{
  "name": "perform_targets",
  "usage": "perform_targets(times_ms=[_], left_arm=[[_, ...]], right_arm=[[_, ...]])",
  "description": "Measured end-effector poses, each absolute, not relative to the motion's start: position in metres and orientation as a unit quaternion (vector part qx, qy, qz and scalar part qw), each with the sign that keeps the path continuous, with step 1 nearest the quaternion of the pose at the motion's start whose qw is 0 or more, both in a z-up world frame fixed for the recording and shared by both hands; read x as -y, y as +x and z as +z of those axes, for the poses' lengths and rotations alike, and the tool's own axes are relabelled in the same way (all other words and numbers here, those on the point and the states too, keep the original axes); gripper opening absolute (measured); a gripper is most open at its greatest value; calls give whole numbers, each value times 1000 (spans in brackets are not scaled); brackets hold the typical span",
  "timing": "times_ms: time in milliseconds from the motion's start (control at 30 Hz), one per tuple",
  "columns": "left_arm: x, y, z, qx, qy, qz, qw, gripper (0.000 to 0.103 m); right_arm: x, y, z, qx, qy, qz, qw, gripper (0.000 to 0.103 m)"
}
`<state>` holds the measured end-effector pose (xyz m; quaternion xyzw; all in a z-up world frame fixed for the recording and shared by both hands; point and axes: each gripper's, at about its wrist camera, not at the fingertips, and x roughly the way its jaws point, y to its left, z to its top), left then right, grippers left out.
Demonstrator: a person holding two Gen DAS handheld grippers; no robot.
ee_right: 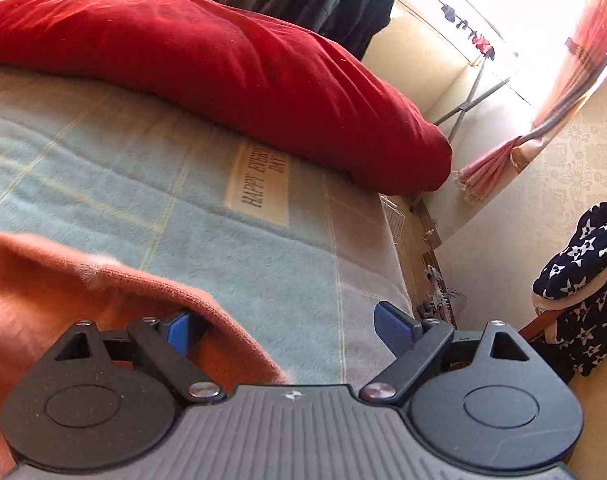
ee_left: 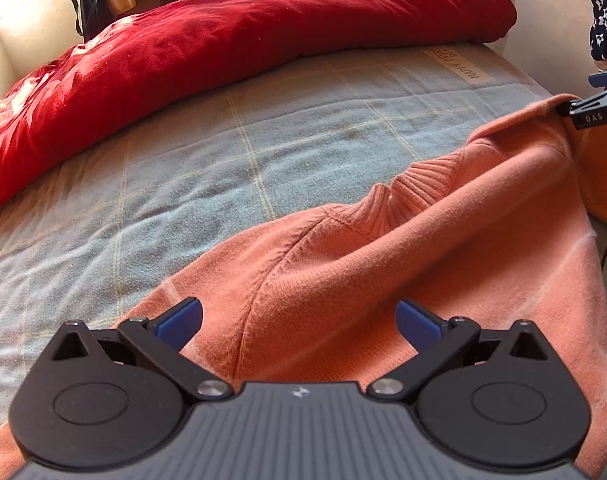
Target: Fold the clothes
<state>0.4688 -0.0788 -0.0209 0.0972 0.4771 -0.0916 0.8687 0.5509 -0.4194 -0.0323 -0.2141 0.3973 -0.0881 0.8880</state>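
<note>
My left tool (ee_left: 299, 320) is spread wide, gripping nothing, low over the orange sweater (ee_left: 383, 264) lying on the bed (ee_left: 223, 152) just ahead of it. My right tool (ee_right: 281, 326) is also released, sweater corner (ee_right: 103, 288) draped across its left finger. Red duvet (ee_right: 223, 64) lies beyond both.

One orange sweater (ee_left: 383, 280) lies on one bed (ee_left: 183, 168), which carries one grey-blue checked blanket (ee_right: 123, 184) and one red duvet (ee_left: 223, 40). Two grippers show: the left gripper (ee_left: 299, 322) and the right gripper (ee_right: 281, 326). One star-patterned dark garment (ee_right: 583, 288) hangs nearby (several more clothes hang behind, too blurred to count).
</note>
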Motion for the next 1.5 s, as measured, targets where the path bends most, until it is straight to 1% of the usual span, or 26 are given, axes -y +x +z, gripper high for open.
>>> perform_targets(times_ms=[100, 167, 200, 367, 500, 600, 667, 733, 800, 900, 967, 1067, 1267, 1500], left_arm=[[79, 477, -25, -478, 94, -88, 869, 102], [80, 481, -27, -483, 85, -90, 867, 102], [81, 482, -27, -483, 81, -92, 867, 102], [83, 476, -24, -477, 82, -99, 869, 102], [85, 471, -24, -481, 78, -98, 868, 102], [89, 467, -23, -481, 76, -99, 868, 102], [94, 463, -21, -480, 79, -103, 868, 102], [100, 458, -18, -479, 85, -109, 867, 102], [104, 452, -14, -474, 97, -116, 867, 102], [109, 444, -11, -469, 115, -119, 868, 102], [111, 441, -11, -471, 117, -118, 866, 102], [114, 438, -12, -479, 110, -118, 863, 102], [123, 433, -7, -476, 121, -130, 861, 102], [132, 432, -8, -475, 128, -131, 861, 102]], right_arm=[[431, 580, -52, -424, -177, -92, 883, 94], [431, 593, -72, -468, -163, -88, 864, 94], [428, 592, -75, -474, -163, -89, 861, 93], [419, 549, -46, -450, -165, -80, 874, 93], [421, 500, -30, -464, -162, -94, 866, 95], [426, 467, -36, -493, -132, -135, 849, 95], [424, 445, -51, -519, -110, -136, 837, 95], [419, 431, -73, -534, -151, -147, 819, 95], [421, 420, -87, -530, -202, -171, 806, 95], [454, 405, -91, -530, -186, -208, 800, 96], [481, 401, -83, -530, -153, -230, 802, 96], [514, 399, -72, -519, -136, -248, 807, 96], [564, 416, -65, -503, -172, -267, 804, 96], [622, 421, -64, -526, -170, -304, 776, 96]])
